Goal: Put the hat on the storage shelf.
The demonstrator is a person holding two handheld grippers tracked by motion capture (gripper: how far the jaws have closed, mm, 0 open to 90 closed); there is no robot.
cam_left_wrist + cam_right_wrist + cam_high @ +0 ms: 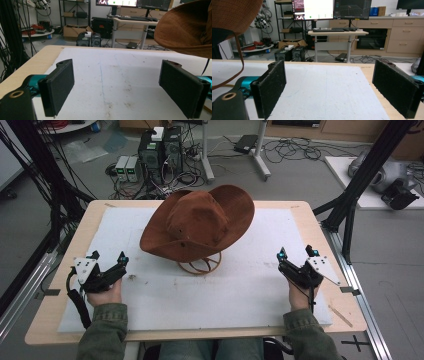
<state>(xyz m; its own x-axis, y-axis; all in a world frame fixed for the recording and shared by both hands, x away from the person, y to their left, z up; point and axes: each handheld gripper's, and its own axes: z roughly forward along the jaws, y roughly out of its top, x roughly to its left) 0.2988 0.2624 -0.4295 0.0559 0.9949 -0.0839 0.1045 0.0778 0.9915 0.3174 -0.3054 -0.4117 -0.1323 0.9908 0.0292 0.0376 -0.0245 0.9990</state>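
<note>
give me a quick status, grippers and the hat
Left gripper open, empty. Right gripper open, empty. Brown hat on its stand mid-table, between both, untouched. White mat bare in front of both.

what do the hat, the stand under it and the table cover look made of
Hat: looks like brown suede or felt, matte and napped, no shine. Stand: thin curved brown rings, possibly wood or plastic. Cover: white matte sheet, scuffed and stained, perhaps foam or felt.
</note>
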